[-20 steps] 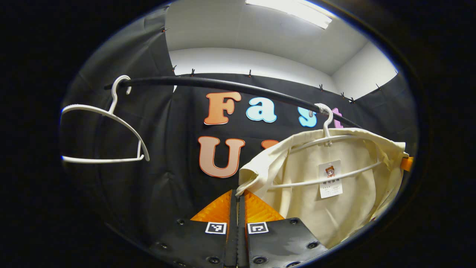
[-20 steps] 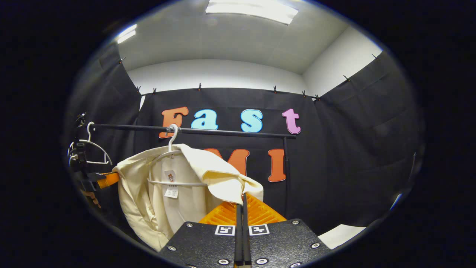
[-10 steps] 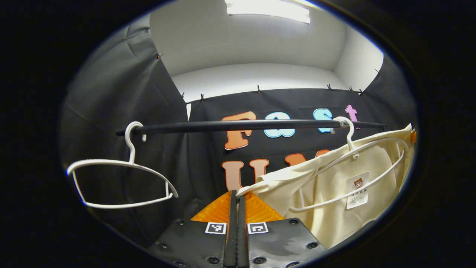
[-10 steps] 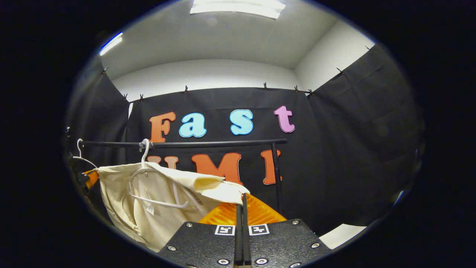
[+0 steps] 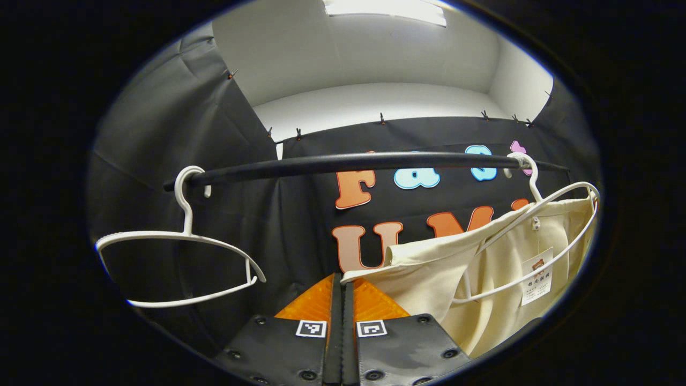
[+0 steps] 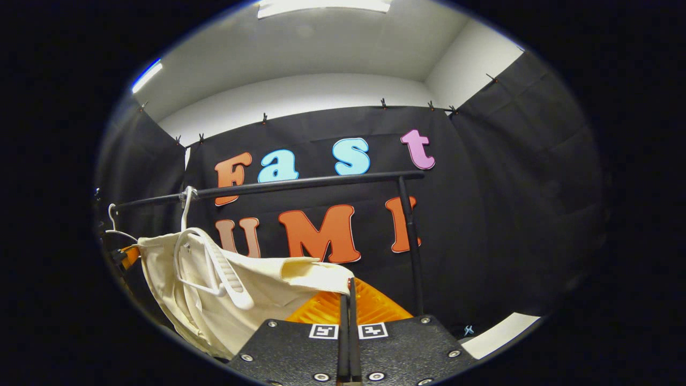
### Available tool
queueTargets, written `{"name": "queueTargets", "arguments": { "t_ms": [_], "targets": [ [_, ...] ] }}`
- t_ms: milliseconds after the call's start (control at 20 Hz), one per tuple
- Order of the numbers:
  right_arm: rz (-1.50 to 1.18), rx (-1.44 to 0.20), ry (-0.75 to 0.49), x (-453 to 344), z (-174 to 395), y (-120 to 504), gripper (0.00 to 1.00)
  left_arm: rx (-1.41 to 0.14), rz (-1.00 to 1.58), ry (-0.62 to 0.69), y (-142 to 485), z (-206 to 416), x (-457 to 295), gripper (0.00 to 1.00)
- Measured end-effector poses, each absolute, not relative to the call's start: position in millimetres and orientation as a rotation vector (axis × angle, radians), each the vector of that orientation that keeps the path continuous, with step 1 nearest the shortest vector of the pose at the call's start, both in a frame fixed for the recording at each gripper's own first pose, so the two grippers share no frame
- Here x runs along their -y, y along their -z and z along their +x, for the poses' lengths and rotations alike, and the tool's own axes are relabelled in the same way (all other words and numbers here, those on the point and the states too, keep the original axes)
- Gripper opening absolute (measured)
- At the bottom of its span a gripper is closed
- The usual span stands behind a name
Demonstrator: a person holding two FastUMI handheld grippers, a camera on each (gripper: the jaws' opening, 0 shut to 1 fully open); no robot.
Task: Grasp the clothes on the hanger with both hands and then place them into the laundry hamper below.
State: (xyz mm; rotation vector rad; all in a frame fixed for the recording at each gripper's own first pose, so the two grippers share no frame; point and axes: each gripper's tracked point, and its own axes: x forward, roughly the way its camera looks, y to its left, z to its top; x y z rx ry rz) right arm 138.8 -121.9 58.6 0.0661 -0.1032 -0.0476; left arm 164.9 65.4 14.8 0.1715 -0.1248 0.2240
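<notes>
Both grippers, left (image 5: 343, 281) and right (image 6: 349, 287), clamped on opposite shoulders of cream garment (image 5: 429, 268), drawn taut, apparently to slip it off white hanger (image 5: 536, 214).

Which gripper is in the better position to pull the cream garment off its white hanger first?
Left, probably. The left gripper pinches a cream garment shoulder already clear of the white plastic hanger; the right gripper holds the other shoulder.

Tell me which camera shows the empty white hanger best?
The left gripper view: the empty white plastic hanger hangs large and whole on the black rail. In the right gripper view it is tiny at the edge, partly cut off.
</notes>
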Motion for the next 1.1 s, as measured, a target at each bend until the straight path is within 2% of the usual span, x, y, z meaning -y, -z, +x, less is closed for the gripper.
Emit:
{"name": "queueTargets", "arguments": {
  "t_ms": [400, 550, 750, 1100],
  "targets": [
    [0.109, -0.06, 0.004, 99, 182, 40, 0.0, 0.003, 0.183, -0.279, 46, 185, -100, 0.06],
    [0.116, -0.113, 0.004, 94, 189, 78, 0.0, -0.043, 0.146, -0.264, 73, 190, -102, 0.07],
    [0.149, -0.184, -0.041, 69, 181, 122, 0.0, -0.085, 0.137, -0.202, 100, 172, -84, 0.09],
    [0.17, -0.299, -0.145, 10, 157, 185, 0.0, -0.146, 0.081, -0.07, 135, 156, -33, 0.07]
  ]
}}
